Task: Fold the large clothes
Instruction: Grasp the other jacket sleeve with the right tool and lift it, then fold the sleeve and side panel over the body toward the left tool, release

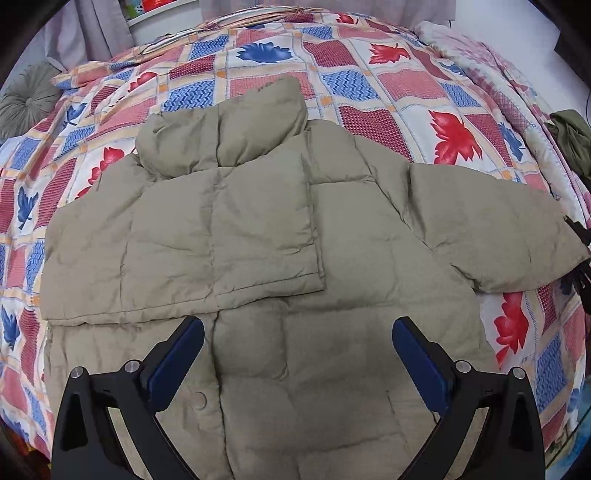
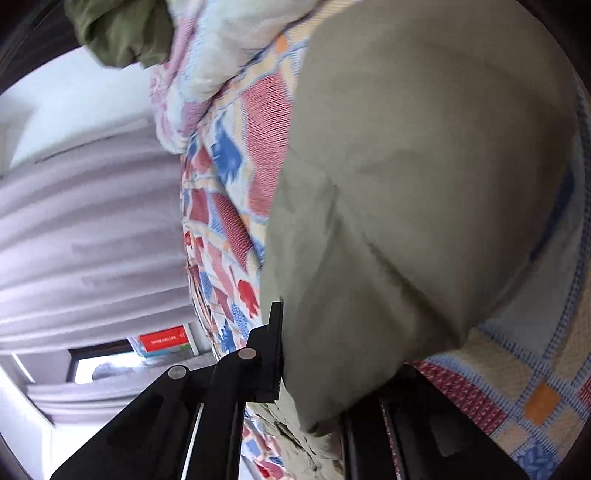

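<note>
Jacket, a beige puffer, lies spread flat on the bed's patchwork quilt, collar toward the far side. In the left wrist view one sleeve is folded across the chest, its cuff lying near the middle of the body, while the other sleeve stretches out to the right edge of the picture. The left claw hangs above the jacket's lower front with its blue pads spread wide and nothing between them. A round snap shows on the fabric just beside the left finger. A grey cushion sits at the far left, and an olive cloth lies at the right.

In the right wrist view the picture is tilted and blurred. The right claw is clamped on the end of the outstretched sleeve, beige fabric bunching between its black fingers. Quilt, pale curtain and the olive cloth lie beyond.
</note>
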Demonstrator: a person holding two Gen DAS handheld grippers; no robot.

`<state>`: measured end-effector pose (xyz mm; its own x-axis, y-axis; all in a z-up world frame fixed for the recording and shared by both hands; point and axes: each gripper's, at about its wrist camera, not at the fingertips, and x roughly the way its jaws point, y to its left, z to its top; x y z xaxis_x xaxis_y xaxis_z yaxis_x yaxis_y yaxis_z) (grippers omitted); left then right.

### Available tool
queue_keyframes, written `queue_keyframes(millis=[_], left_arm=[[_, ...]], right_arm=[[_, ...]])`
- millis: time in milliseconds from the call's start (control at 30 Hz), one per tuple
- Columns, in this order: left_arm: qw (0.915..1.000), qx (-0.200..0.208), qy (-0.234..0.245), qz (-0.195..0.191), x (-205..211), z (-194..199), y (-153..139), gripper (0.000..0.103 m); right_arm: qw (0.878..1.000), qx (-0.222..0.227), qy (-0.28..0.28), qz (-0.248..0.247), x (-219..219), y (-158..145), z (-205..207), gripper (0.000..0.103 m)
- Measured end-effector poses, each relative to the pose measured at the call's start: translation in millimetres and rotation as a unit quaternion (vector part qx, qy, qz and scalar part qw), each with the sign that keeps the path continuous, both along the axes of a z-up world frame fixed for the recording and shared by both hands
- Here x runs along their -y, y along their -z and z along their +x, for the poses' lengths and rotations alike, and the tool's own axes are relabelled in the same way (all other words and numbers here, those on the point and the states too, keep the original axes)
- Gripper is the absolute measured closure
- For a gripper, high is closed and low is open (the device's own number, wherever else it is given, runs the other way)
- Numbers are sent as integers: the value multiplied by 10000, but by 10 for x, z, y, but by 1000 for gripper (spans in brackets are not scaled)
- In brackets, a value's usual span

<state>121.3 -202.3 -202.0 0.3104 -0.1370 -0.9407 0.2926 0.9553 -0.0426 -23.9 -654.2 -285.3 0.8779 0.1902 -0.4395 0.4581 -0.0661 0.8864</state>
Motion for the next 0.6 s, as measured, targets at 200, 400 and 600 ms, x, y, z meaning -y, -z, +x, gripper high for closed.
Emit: queue_keyframes(millis=[200, 400, 600], left_arm=[[9993, 189, -325, -13, -439, 154, -73, 1], [9967, 431, -683, -5, -1082, 332, -176, 1], [9925, 528, -1104, 44, -1807, 501, -168, 1]], right_arm=[[9936, 434, -780, -698, -317, -593, 444, 95], [9665, 637, -1898, -1606, -1143, -1184, 1196, 95], [8985, 608, -3279, -2855, -2574, -1508, 1956, 95]])
